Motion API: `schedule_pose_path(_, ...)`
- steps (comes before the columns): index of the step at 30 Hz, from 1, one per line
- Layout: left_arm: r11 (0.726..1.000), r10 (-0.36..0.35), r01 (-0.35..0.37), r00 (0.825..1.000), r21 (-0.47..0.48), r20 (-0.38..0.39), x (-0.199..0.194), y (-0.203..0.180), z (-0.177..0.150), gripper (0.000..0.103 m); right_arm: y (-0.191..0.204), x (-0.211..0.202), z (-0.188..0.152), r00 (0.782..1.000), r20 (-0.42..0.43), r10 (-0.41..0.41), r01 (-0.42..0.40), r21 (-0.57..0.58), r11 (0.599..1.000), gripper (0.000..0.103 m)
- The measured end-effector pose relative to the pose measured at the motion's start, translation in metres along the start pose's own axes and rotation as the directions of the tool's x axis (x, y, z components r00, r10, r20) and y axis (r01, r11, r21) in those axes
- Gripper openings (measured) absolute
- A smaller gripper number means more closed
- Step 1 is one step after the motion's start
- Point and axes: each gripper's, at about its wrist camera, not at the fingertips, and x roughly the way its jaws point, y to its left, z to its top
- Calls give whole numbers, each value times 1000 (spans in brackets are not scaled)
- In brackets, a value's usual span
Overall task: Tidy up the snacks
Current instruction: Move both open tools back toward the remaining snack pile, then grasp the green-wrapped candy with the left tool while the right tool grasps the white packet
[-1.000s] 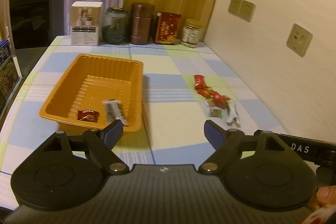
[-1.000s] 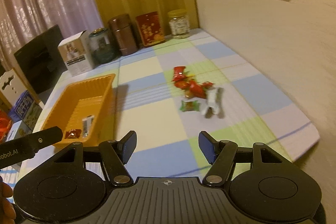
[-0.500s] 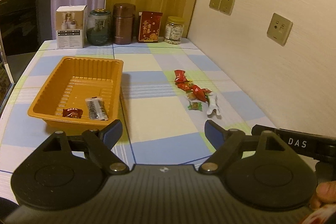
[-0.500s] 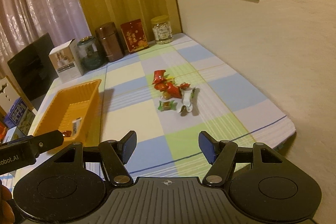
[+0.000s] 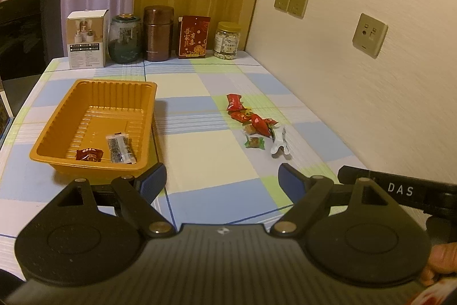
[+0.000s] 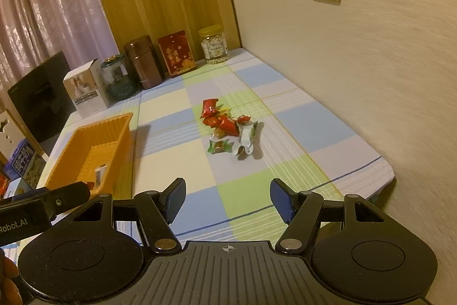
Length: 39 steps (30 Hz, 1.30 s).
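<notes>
An orange tray [image 5: 68, 105] [image 6: 85, 133] sits on the left of the checked table. In it lie a dark red snack [image 5: 89, 155] and a clear packet [image 5: 120, 147]. A small pile of snacks [image 5: 252, 122] [image 6: 225, 123] lies right of the tray: red wrappers, a green candy [image 5: 254, 143] [image 6: 219, 147] and a white wrapper [image 5: 279, 143] [image 6: 245, 137]. My left gripper [image 5: 222, 180] is open and empty, above the table's near edge. My right gripper [image 6: 227, 197] is open and empty, short of the pile.
Along the back edge stand a white box [image 5: 87, 39], a glass jar [image 5: 125, 39], a brown canister [image 5: 158, 33], a red box [image 5: 193, 37] and a nut jar [image 5: 227, 40]. A wall [image 5: 371, 62] runs along the table's right side. A dark monitor [image 5: 25, 27] stands at the left.
Both grippers have drawn back and up from the table, so the tray and the snack pile look smaller and farther. Both stay open and empty. No snack has moved.
</notes>
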Motion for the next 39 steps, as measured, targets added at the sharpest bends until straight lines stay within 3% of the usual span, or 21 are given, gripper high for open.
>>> schedule_pose_path(18, 1000, -9, 9, 999, -8, -31, 22, 4, -10, 84, -12, 18, -7, 1000, -24, -16, 16, 3, 1000, 65)
schedule_pose_path(28, 999, 23, -25, 998, -34, -55, 63, 10, -16, 84, -29, 61, -2, 1000, -11, 7, -7, 10, 1000, 65)
schedule_pose_path(39, 999, 8, -11, 997, -40, -73, 134, 10, -5, 84, -41, 134, 21, 1000, -8, -6, 6, -5, 1000, 65)
